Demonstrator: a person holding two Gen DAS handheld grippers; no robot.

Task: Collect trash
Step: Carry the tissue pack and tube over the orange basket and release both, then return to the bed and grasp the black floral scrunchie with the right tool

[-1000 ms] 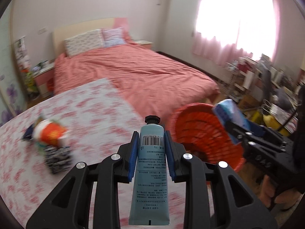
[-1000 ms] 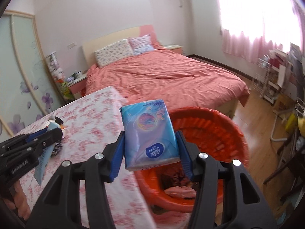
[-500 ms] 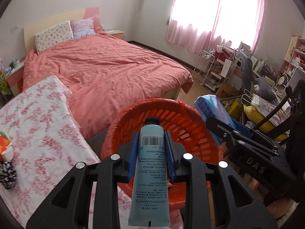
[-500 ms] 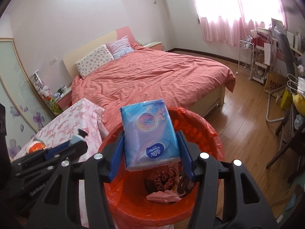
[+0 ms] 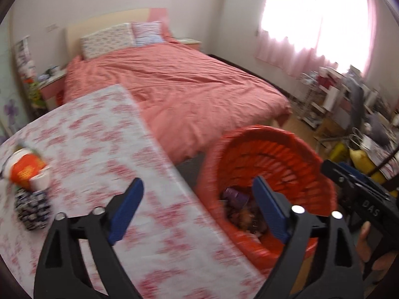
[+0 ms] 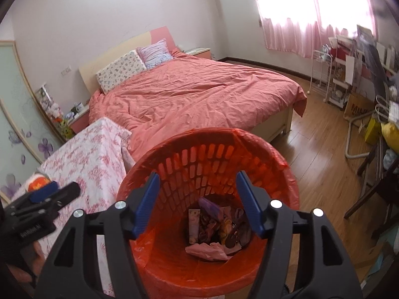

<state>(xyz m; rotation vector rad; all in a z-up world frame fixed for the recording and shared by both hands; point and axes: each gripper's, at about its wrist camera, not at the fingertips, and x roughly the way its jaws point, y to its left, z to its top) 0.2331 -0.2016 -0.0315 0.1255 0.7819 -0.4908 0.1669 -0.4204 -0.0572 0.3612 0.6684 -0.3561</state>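
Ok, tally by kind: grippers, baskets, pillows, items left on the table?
Grippers: 2, left gripper, right gripper; jaws have just been opening, nothing between them
Baskets: 1, orange basket
Pillows: 2, floral pillow, striped pillow
Table items: 2, orange-white packet, black-white bundle
Total: 7

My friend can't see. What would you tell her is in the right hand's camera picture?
The right gripper hangs open and empty over an orange bin with wrappers at the bottom. Behind are a pink bed and a flowery table.

black angular tongs (image 6: 195, 201) with blue pads (image 6: 147, 203), silver screws (image 6: 120, 204), white lettering on the side
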